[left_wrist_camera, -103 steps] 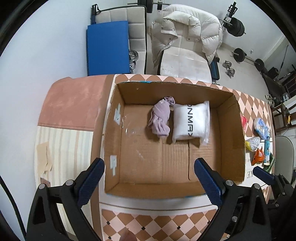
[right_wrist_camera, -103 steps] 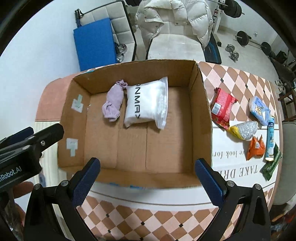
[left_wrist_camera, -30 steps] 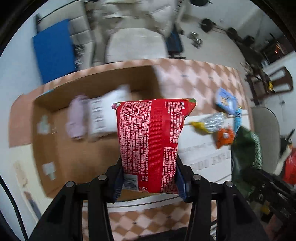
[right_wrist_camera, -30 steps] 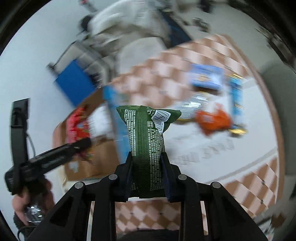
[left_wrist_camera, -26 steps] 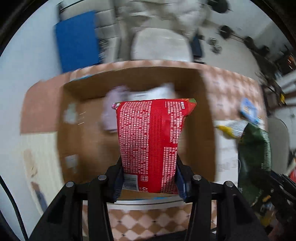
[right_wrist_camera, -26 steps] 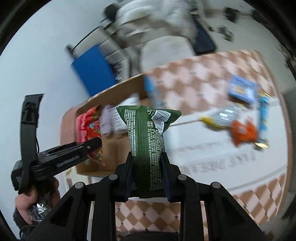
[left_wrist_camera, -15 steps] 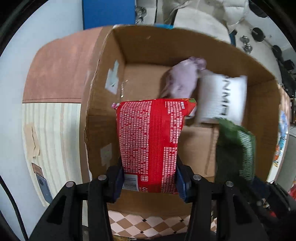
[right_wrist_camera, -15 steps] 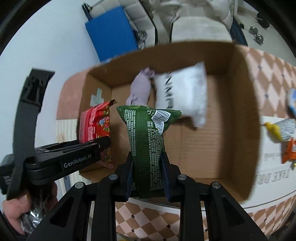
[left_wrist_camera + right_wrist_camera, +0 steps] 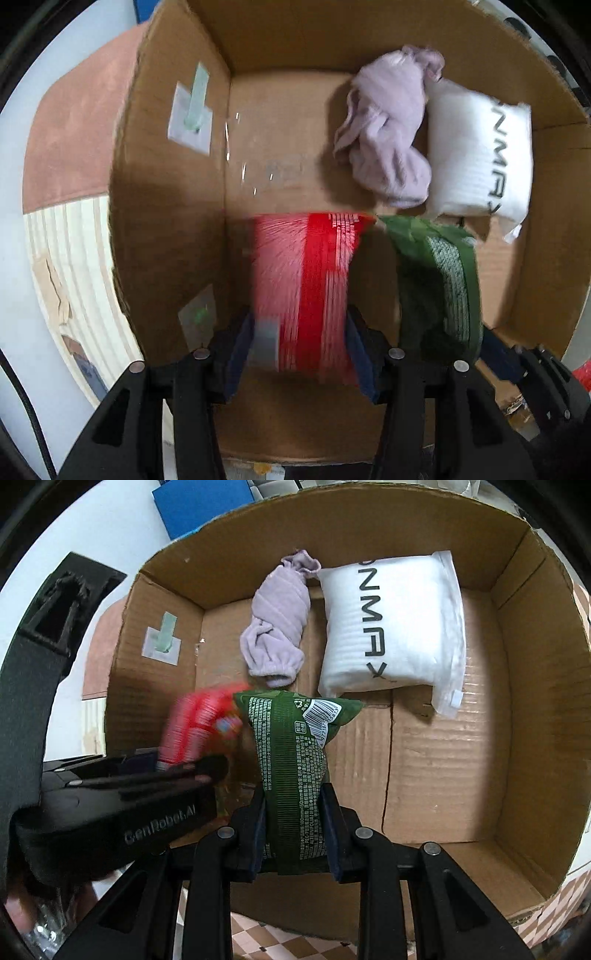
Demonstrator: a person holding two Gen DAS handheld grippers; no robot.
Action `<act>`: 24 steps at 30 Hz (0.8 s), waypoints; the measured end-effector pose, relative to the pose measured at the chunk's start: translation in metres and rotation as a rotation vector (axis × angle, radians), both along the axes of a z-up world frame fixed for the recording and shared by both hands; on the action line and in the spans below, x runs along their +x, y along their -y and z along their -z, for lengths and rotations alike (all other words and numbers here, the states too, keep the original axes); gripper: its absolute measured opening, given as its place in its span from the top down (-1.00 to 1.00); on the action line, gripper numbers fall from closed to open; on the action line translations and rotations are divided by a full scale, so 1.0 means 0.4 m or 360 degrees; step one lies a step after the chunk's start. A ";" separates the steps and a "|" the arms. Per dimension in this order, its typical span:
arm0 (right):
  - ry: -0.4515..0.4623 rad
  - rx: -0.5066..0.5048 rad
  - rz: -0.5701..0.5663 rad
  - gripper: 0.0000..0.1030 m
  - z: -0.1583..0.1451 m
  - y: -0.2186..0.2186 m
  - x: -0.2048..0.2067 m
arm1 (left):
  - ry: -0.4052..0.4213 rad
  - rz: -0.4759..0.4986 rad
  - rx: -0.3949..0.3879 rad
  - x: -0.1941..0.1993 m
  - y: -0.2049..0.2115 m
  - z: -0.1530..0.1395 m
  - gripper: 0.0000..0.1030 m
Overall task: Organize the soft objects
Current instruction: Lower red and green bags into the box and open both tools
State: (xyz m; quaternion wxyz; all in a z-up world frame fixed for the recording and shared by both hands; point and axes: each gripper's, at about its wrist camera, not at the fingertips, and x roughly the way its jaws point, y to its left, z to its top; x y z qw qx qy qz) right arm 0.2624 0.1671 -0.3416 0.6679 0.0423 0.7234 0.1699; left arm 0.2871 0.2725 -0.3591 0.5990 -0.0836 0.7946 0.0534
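Note:
Both grippers point down into the open cardboard box. My left gripper has its jaws opening; the red snack packet between them is streaked with blur and slipping from the pads. My right gripper is just beginning to open, its pads still pressing the upright green snack packet. The two packets hang side by side over the box's near floor. A lilac cloth bundle and a white bagged soft pack lie against the far wall.
The box floor right of the green packet is bare cardboard. A pink and striped table cover lies left of the box, checkered cloth at its near side. A blue mat stands beyond. A hand holds the left gripper.
Both grippers swung from beside the box to over it and sank inside with their packets. The red packet, sharp before, now blurs between the left pads.

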 end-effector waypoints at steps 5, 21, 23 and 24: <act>-0.0004 -0.0031 0.0024 -0.18 -0.004 0.007 -0.003 | 0.0043 -0.0036 -0.0011 -0.007 -0.008 -0.033 -0.10; 0.0182 -0.0115 0.0046 -0.19 -0.198 0.129 -0.084 | 0.0523 -0.0053 0.0143 -0.129 0.003 -0.329 -0.10; 0.0233 -0.0104 0.0057 -0.19 -0.236 0.148 -0.102 | 0.0574 -0.0063 0.0161 -0.152 0.006 -0.361 -0.10; 0.0258 -0.0093 0.0063 -0.19 -0.253 0.157 -0.112 | 0.0607 -0.0069 0.0167 -0.163 0.006 -0.375 -0.11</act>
